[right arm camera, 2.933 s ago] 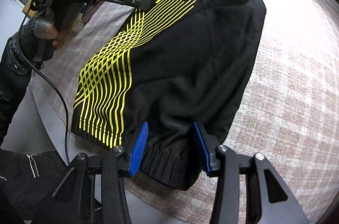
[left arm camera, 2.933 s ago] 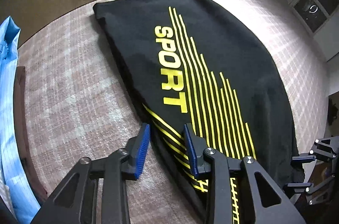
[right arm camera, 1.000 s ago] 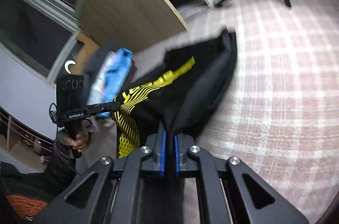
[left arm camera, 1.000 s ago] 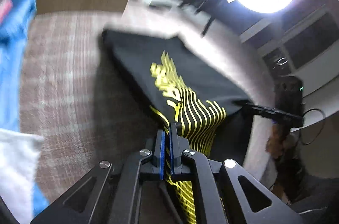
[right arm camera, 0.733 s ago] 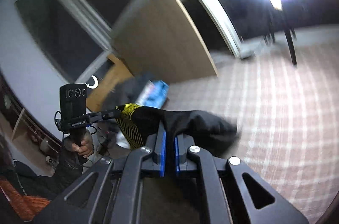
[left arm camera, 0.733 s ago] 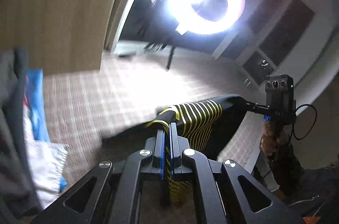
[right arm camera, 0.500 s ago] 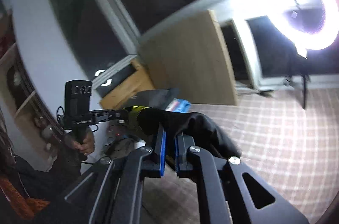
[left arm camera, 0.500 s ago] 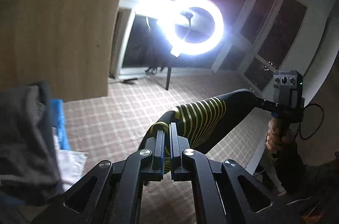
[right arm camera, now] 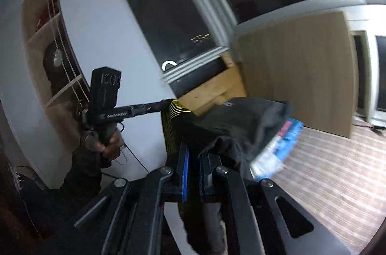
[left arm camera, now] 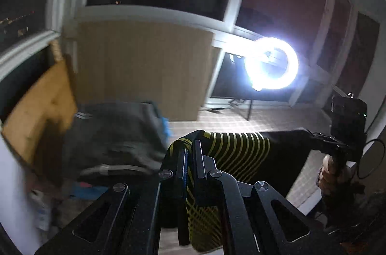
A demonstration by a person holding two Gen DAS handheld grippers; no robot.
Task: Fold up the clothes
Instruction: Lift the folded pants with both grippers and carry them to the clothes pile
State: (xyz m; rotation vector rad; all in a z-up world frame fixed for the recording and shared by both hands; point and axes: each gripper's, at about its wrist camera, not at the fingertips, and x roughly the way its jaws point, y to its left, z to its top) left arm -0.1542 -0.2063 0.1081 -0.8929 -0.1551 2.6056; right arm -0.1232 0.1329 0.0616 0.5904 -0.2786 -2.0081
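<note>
Now the black sport trousers with the yellow line print [left arm camera: 241, 151] hang in the air between my two hands, stretched taut from one tool to the other; a few seconds ago they lay flat on the checked pink-and-white spread [left arm camera: 272, 120], and I had only set my fingers around their near edge. My left gripper [left arm camera: 190, 158] is clenched on the printed corner of the cloth, which bunches over its tips and trails down under the jaws. My right gripper [right arm camera: 193, 165] is likewise clamped on plain black fabric that droops below it. Both cameras have swung up from the bed to the room: I see the glowing ring lamp [left arm camera: 271, 63] ahead, the light wooden board [left arm camera: 142, 67] against the dark window, and the heap of grey and blue clothes [left arm camera: 113, 132] just beyond my left hand. I judge the lift is a carry-over, bringing the near end toward the far one, so the garment halves once I lower it.
</note>
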